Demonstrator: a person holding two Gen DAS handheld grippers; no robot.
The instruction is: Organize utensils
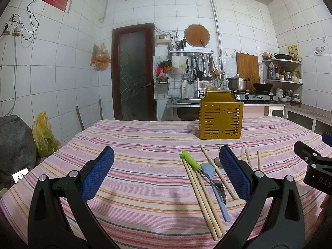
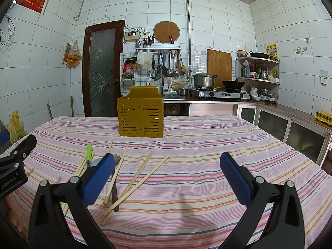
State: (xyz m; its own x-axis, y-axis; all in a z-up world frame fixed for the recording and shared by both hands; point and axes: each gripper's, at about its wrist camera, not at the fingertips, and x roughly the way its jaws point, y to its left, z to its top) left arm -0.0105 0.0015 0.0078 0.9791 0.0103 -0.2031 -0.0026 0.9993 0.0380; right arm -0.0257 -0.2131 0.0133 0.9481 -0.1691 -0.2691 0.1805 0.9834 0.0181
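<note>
A yellow perforated utensil holder [image 1: 221,120] [image 2: 140,118] stands upright on the striped tablecloth, beyond the utensils. Loose wooden chopsticks [image 1: 202,197] [image 2: 141,176] lie scattered on the cloth, along with a green-handled utensil [image 1: 189,159] [image 2: 89,151], a blue-handled spoon [image 1: 220,197] and a fork [image 1: 220,188]. A dark-handled metal spoon [image 2: 114,188] lies among the chopsticks. My left gripper [image 1: 166,172] is open above the cloth, the utensils near its right finger. My right gripper [image 2: 167,174] is open too, with chopsticks beside its left finger. Neither holds anything.
The table [image 1: 134,137] with its pink striped cloth fills the foreground. Behind it are a sink counter, a gas stove [image 2: 220,94] with a pot and wok, and a dark door [image 1: 133,72]. A yellow bag [image 1: 44,134] and a phone [image 1: 20,174] sit at the left.
</note>
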